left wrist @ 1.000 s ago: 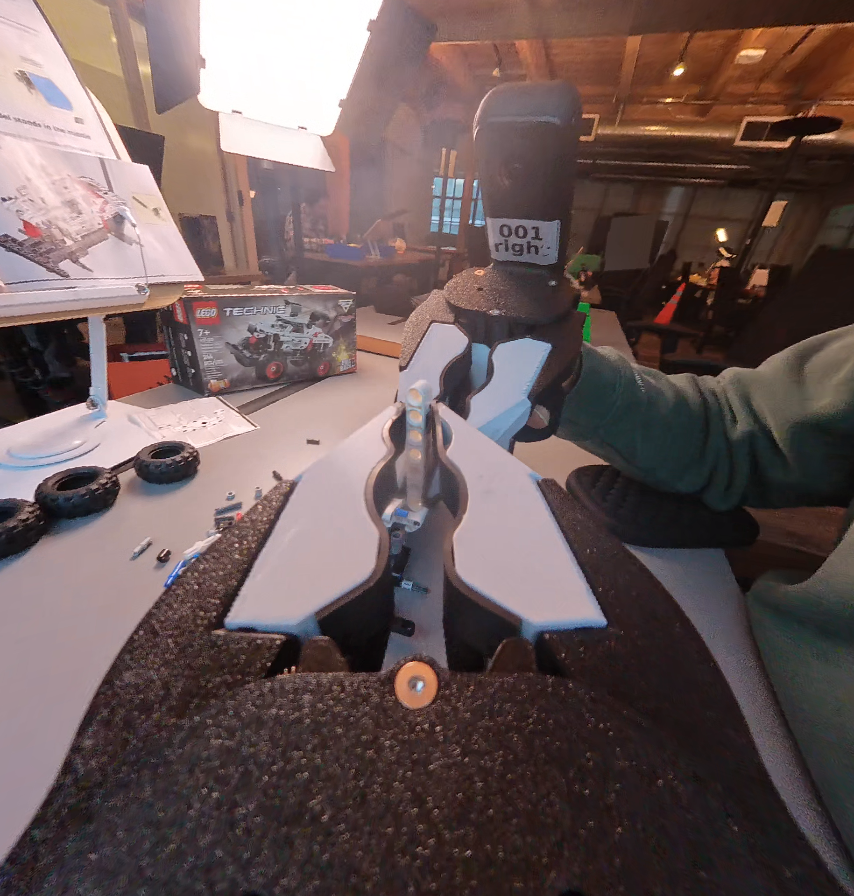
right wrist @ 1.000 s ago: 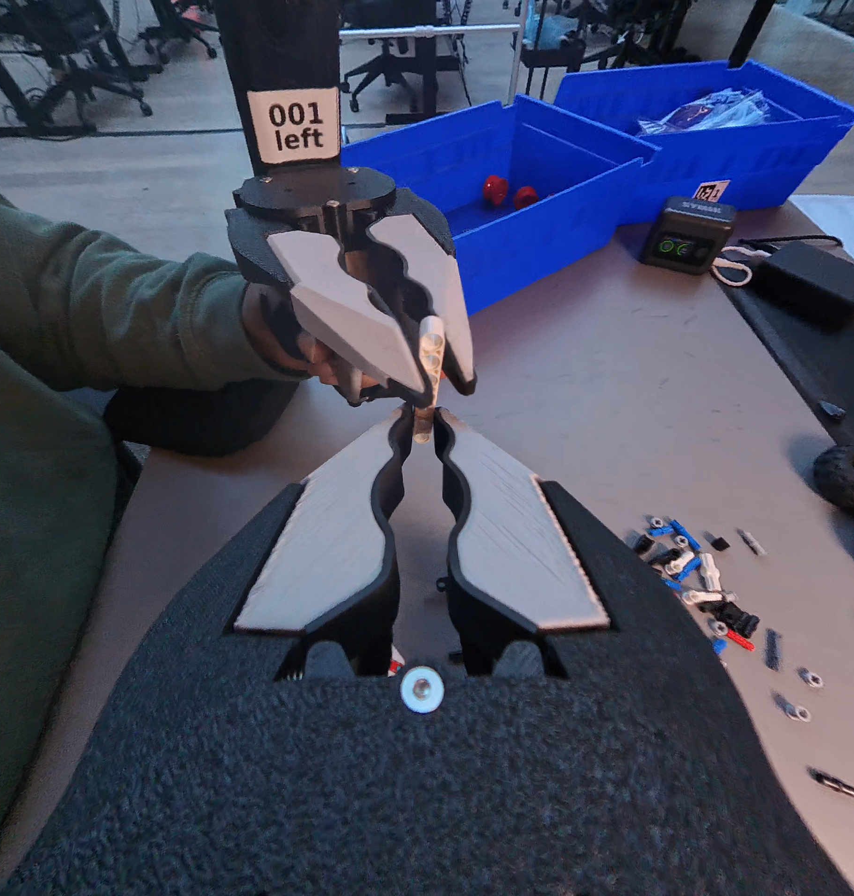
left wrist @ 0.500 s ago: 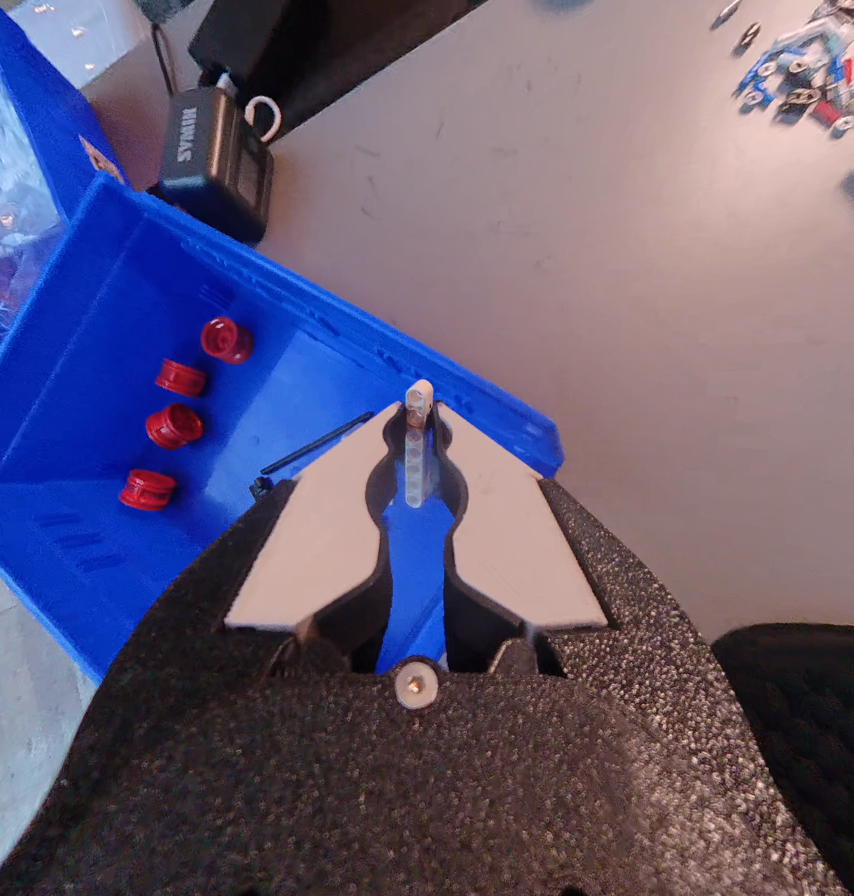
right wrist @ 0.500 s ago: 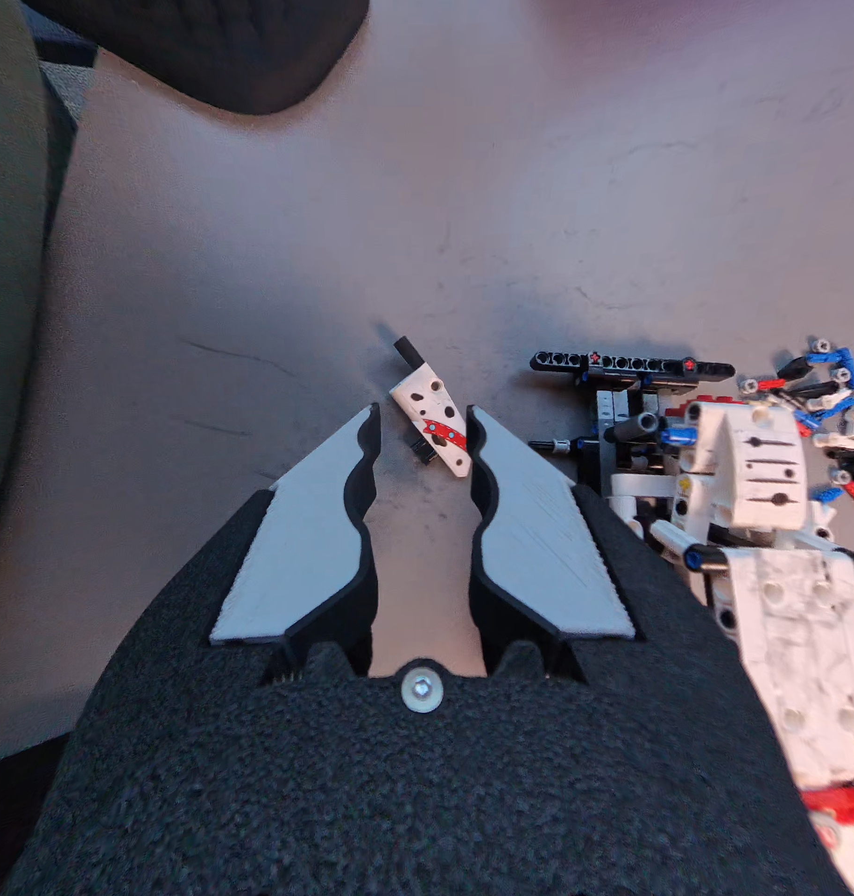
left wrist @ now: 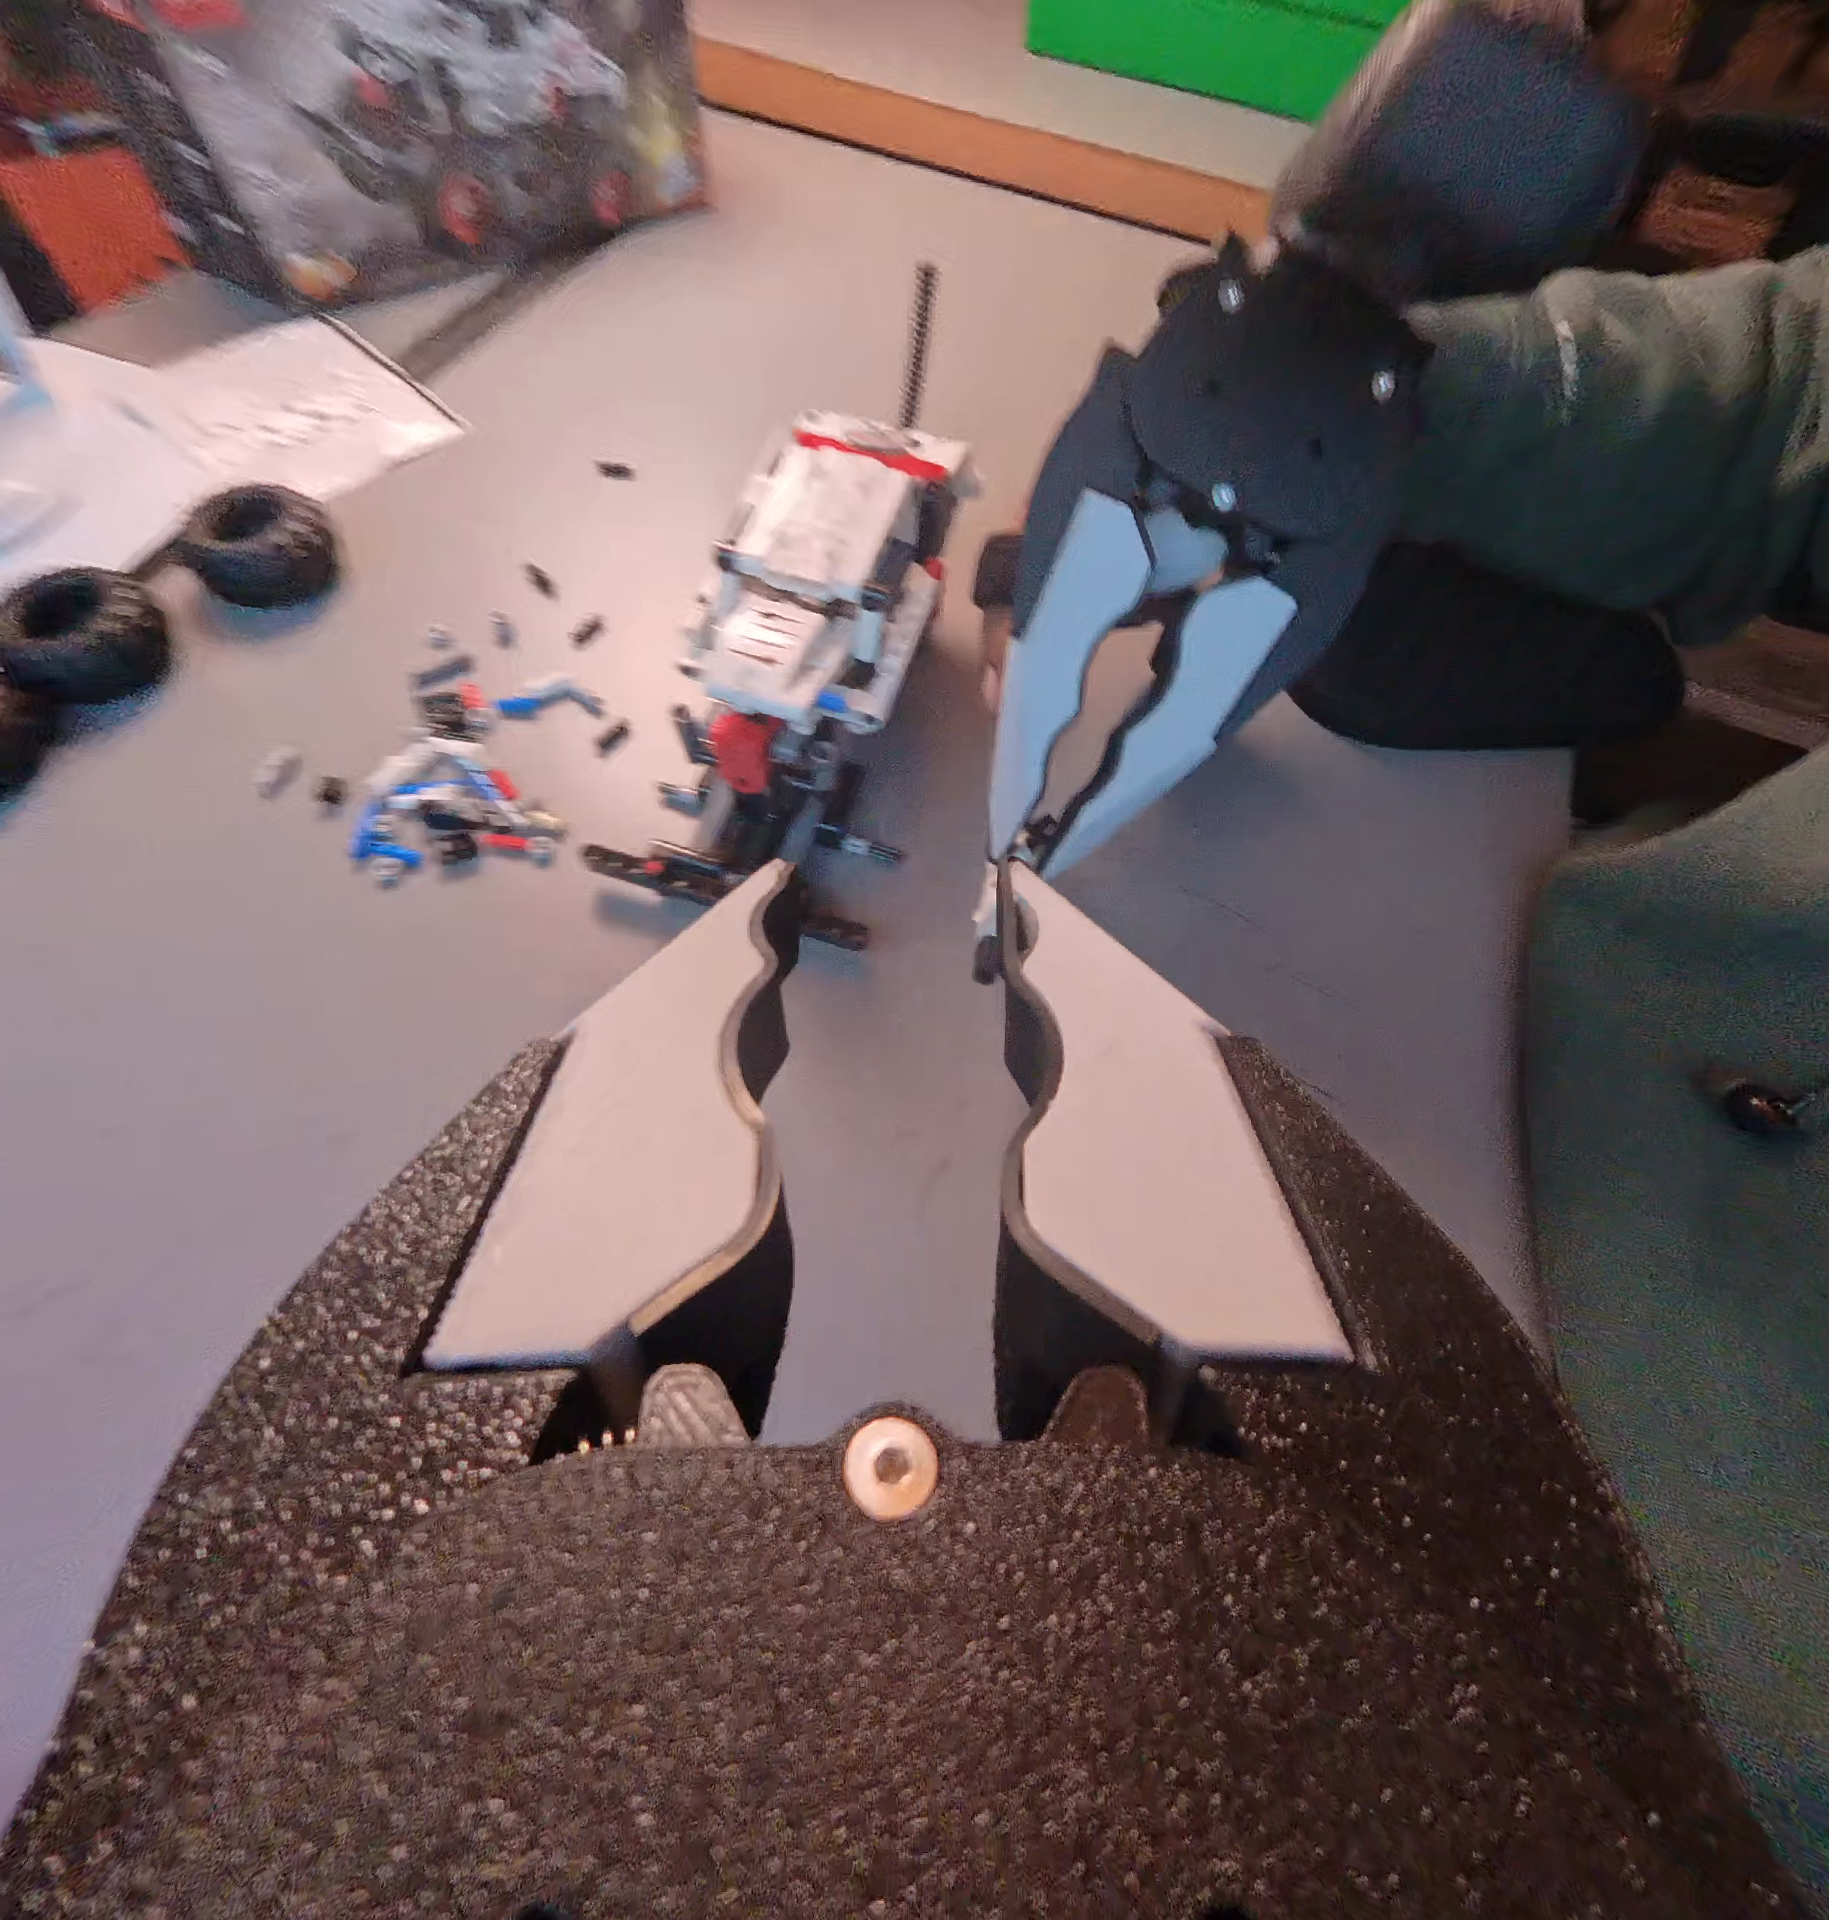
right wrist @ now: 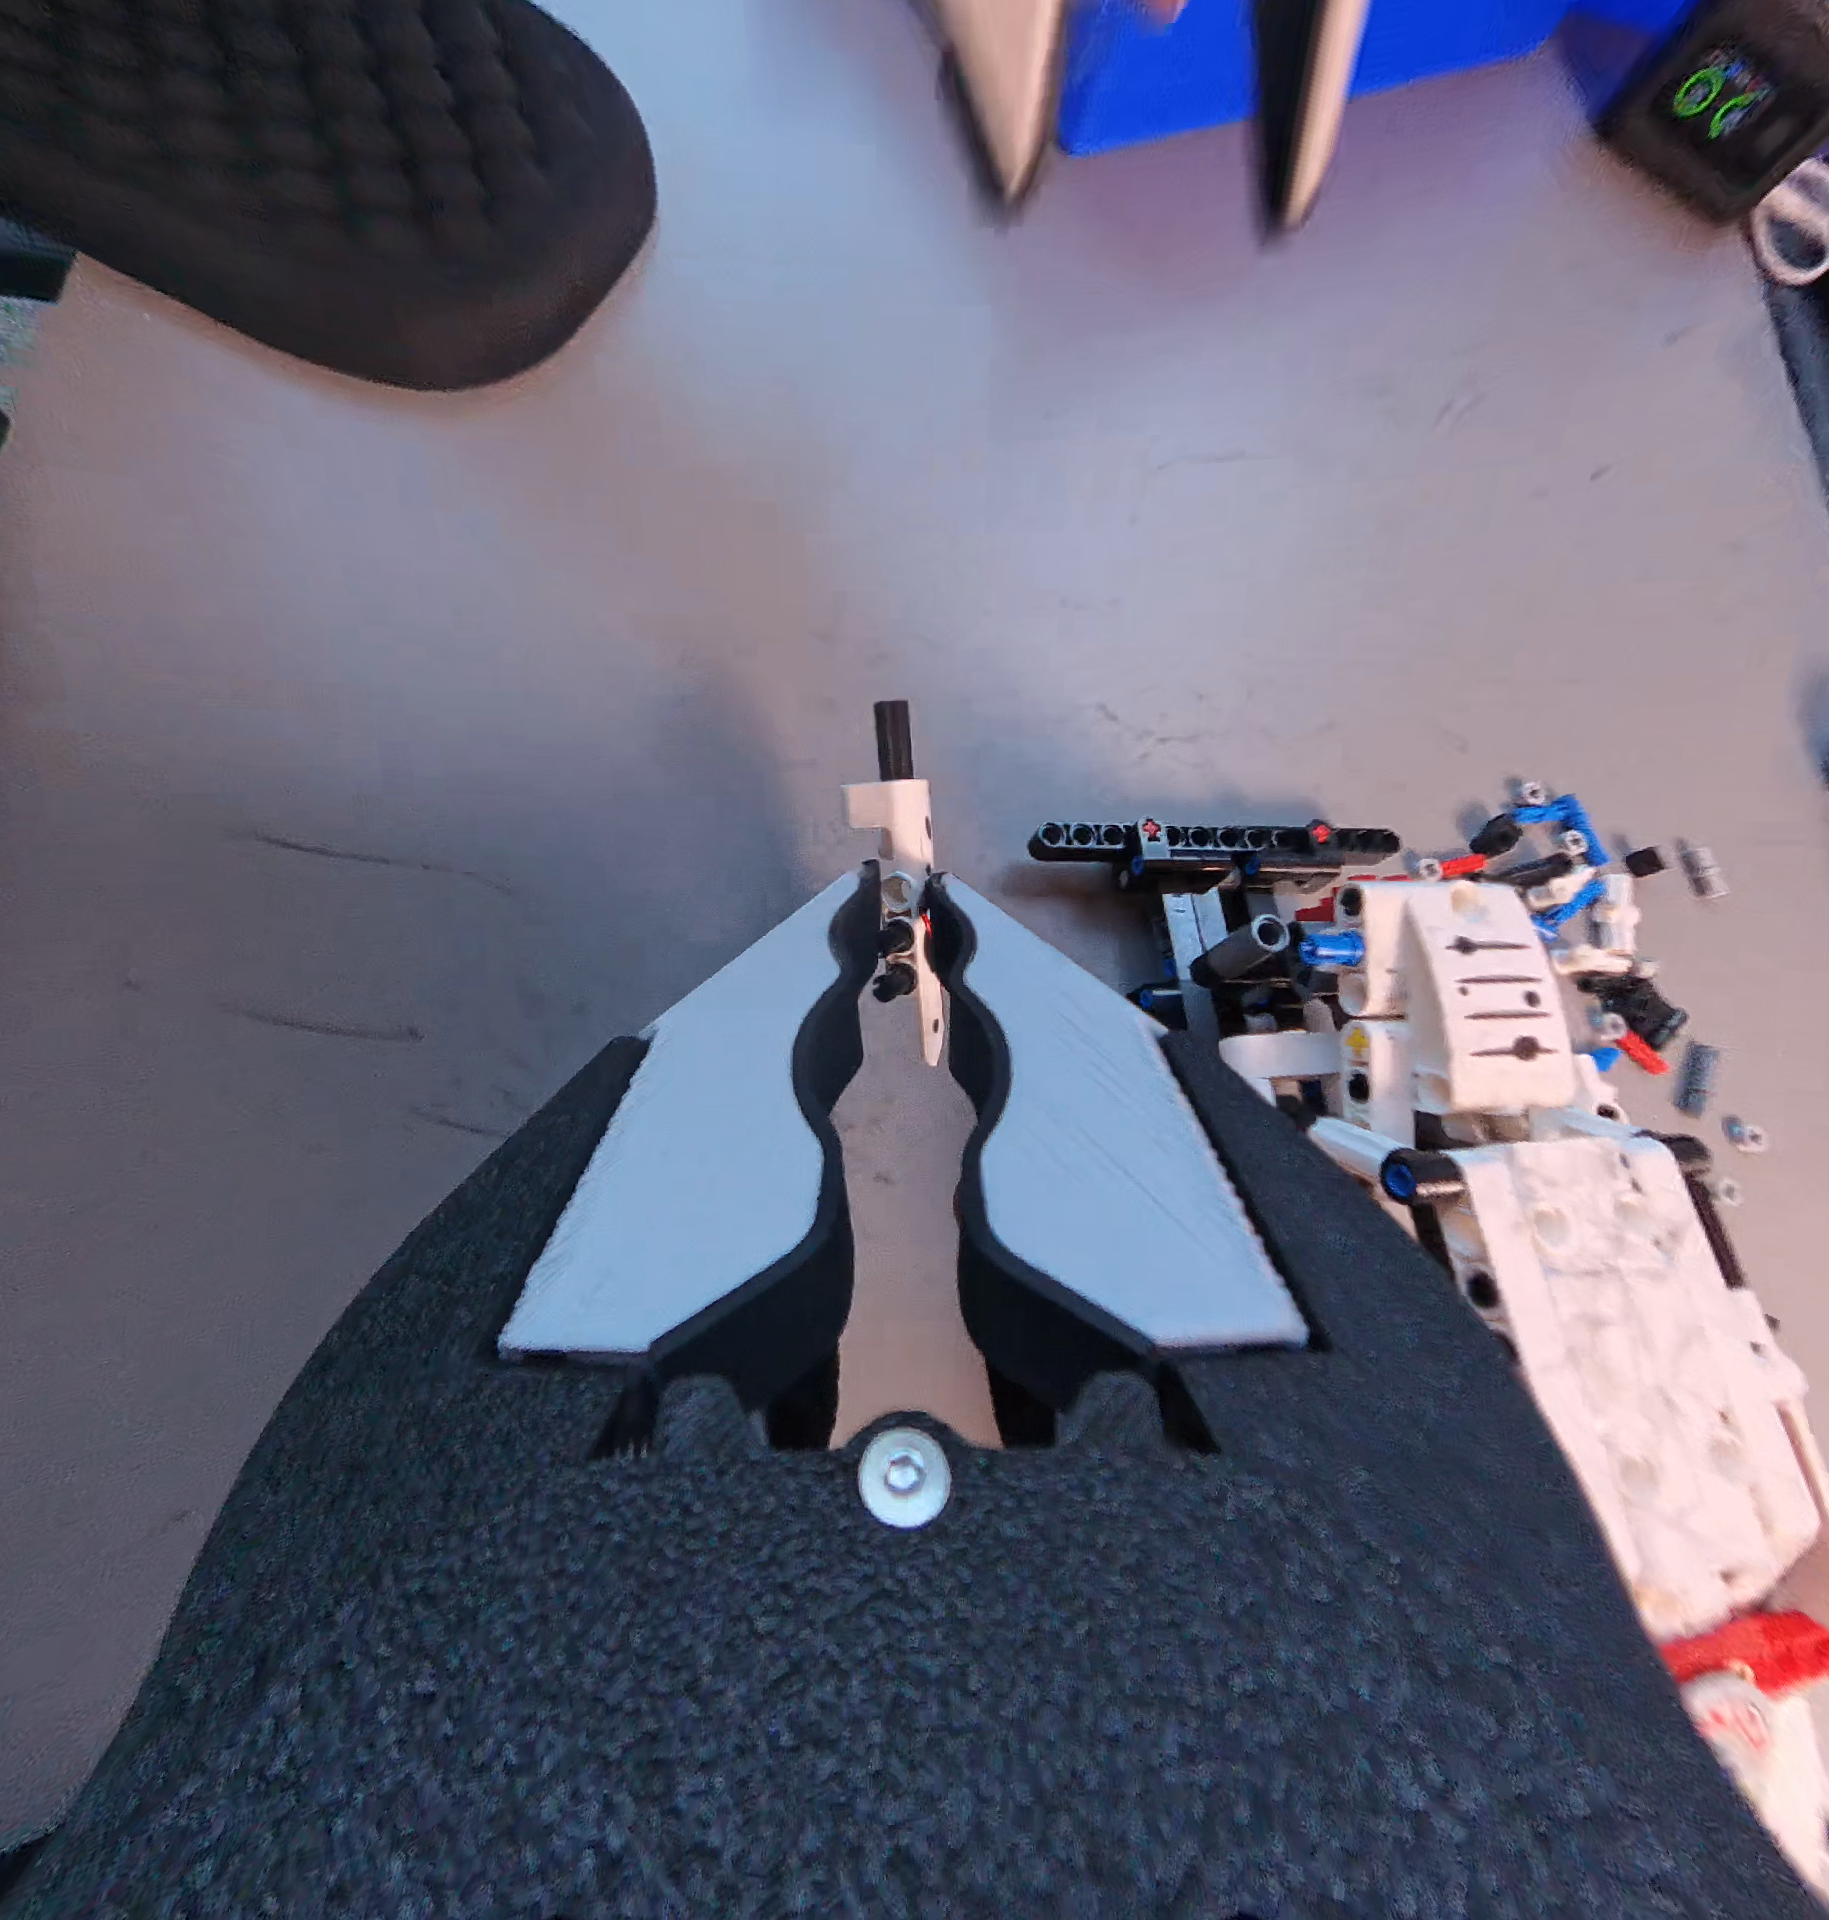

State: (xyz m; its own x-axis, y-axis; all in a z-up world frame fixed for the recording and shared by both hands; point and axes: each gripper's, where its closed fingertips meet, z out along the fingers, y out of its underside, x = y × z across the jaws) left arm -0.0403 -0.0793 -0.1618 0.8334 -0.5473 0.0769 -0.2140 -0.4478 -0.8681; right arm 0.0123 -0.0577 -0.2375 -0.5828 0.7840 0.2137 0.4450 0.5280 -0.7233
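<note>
In the left wrist view, the left gripper (left wrist: 894,883) fills the lower frame with its jaws spread wide and nothing between them, poised over a grey table (left wrist: 214,1039); just past its tips at centre stands a partly built white toy truck (left wrist: 822,603) with red and black parts, a scatter of small blue, black and white pieces (left wrist: 453,769) to its left and three black tyres (left wrist: 68,634) at the left edge; a boxed kit (left wrist: 453,125) occupies the upper left; the right gripper (left wrist: 1024,847) descends from the upper right, held by a green-sleeved arm (left wrist: 1637,384). In the right wrist view, the right gripper (right wrist: 902,883) is clamped on a small white piece (right wrist: 905,831) at frame centre, narrow and flat, with a black pin protruding from its top and black pegs on its side; the toy truck (right wrist: 1461,1039) lies at right; a black padded rest (right wrist: 297,177) sits upper left, a blue bin (right wrist: 1159,73) at top.
</note>
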